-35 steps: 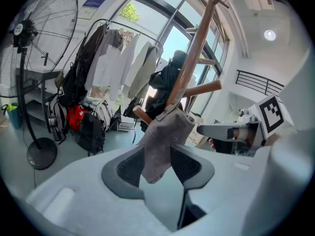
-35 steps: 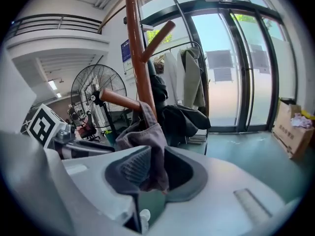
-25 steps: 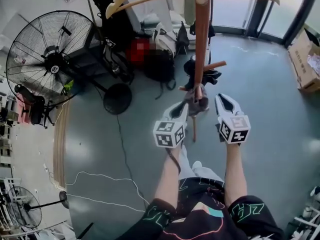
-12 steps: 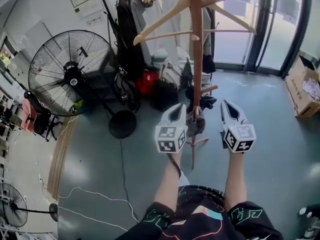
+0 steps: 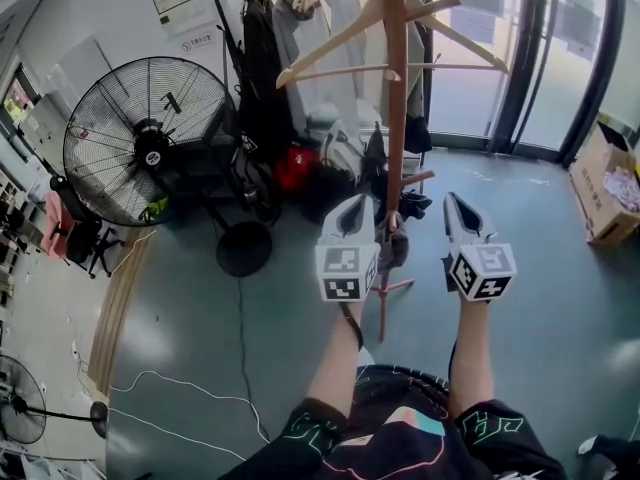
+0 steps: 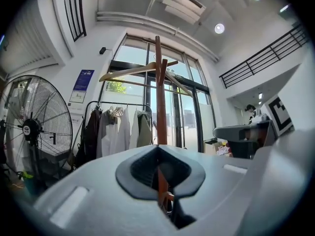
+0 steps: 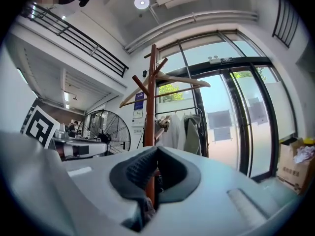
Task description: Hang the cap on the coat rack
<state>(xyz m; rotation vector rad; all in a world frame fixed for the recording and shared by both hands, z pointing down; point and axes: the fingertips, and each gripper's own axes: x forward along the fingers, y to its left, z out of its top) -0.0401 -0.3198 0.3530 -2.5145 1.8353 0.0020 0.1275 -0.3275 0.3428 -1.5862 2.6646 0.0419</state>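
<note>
A wooden coat rack (image 5: 397, 118) with upward pegs stands straight ahead in the head view. A grey cap (image 5: 394, 250) rests against its pole low down, under a short peg (image 5: 420, 179) where dark items hang. My left gripper (image 5: 357, 204) is just left of the pole and my right gripper (image 5: 452, 200) just right of it. Both point level and their tips are higher than the cap. In the left gripper view the left gripper (image 6: 158, 149) is shut with nothing between its tips. The right gripper (image 7: 156, 149) looks the same, with the pole (image 7: 151, 117) beyond it.
A large floor fan (image 5: 150, 128) stands at the left. A rail of hanging garments (image 5: 285, 43) and bags (image 5: 320, 173) are behind the rack. A cardboard box (image 5: 612, 193) sits at the right by glass doors. Cables (image 5: 200, 388) run over the floor.
Both grippers have risen beside the pole and the view has tilted up. The left gripper's tip was at the cap; now it is above it. The cap has stayed on the rack.
</note>
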